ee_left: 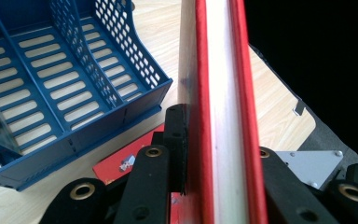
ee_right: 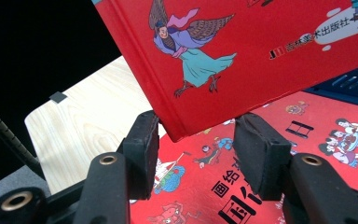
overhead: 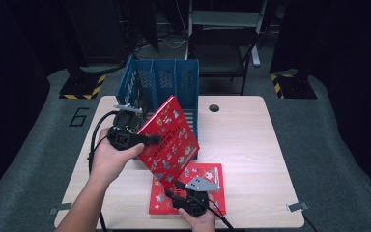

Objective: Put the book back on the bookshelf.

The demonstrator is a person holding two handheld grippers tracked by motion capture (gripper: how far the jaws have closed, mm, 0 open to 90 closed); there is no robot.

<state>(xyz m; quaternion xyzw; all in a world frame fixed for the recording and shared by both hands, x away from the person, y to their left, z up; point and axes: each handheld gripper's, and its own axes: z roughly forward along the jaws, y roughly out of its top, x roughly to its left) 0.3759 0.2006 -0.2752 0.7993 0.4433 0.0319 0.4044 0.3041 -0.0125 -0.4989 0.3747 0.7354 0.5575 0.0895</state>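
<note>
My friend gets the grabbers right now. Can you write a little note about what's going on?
Left gripper: shut on the raised red book, held tilted in the air in front of the blue file rack.
Right gripper: open, jaws either side of that book's lower corner, not clamped.
Second red book: flat on the table at the near edge, under the right gripper.
Done: one book lifted.
Left: probably slot the raised book into the rack, then the flat one.
</note>
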